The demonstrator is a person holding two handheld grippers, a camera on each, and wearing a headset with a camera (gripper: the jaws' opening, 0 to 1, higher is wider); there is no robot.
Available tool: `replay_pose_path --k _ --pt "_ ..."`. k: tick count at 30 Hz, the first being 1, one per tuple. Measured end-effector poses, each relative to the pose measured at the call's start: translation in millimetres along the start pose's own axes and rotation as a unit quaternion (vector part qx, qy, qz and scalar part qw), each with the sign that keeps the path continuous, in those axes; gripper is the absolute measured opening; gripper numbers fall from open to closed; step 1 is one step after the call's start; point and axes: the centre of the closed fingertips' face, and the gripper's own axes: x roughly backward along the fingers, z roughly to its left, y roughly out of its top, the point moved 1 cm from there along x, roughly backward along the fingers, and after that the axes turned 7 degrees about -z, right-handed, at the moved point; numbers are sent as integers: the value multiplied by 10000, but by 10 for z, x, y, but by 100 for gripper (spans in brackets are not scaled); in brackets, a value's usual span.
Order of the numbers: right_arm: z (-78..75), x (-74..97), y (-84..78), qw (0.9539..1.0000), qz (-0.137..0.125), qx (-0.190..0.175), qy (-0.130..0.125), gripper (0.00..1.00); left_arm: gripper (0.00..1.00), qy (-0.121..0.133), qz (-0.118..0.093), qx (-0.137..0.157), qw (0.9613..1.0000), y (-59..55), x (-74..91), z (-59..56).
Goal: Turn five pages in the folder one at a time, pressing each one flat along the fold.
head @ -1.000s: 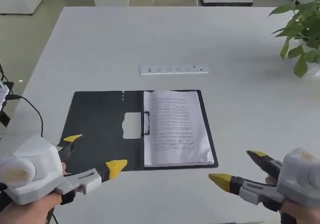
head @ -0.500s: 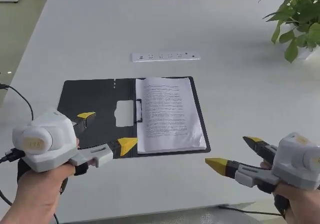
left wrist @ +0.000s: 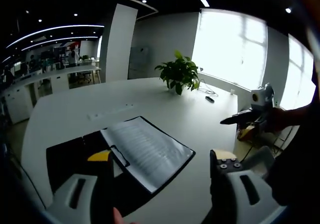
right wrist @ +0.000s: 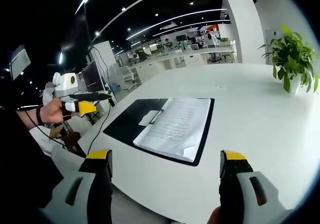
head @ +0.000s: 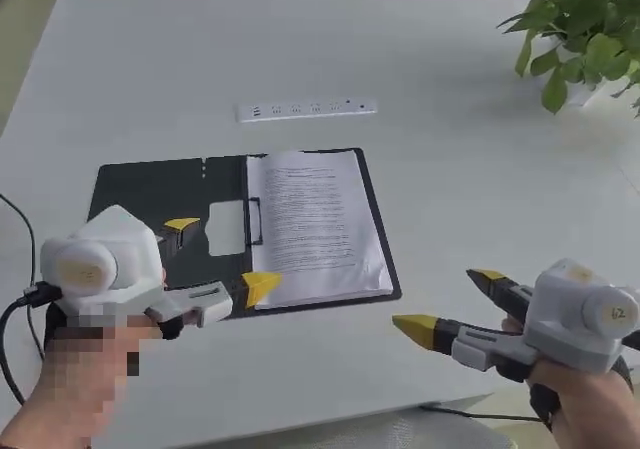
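Yellow-tipped and spread wide, the jaws of our left hand-held gripper (head: 221, 256) grasp nothing. We hold it over the near edge of the folder (head: 140, 194), one tip above the black left cover, the other at the near left corner of the pages (head: 315, 224). Our right hand-held gripper (head: 447, 300) is likewise released and empty, above bare bench (head: 450, 149) near and right of the folder, apart from it. The folder lies open and flat, the printed pages stacked on its right half, a white patch (head: 228, 227) beside the clip (head: 255, 219) at the spine. Just beyond it lies a white power strip (head: 307, 110); a potted plant (head: 575, 19) stands at the far right.
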Motion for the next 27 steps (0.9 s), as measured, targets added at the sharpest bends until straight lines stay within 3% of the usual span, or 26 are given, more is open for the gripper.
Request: replay_pose_path --k 7,17,21,27 --pt "-34 -9 10 10000 -6 -41 -12 88 78 -320 131 -202 9992 26 -231 -106" --pt "-86 -14 31 10000 -15 -65 3 88 78 -757 448 -629 9941 29 -604 -198" --pt "-140 1 18 9999 -32 -104 -26 88 78 -917 445 -589 9930 45 -791 -260" --pt "-194 -18 -34 9999 105 3 19 88 79 -1037 565 -638 9910 -73 -1154 -355"
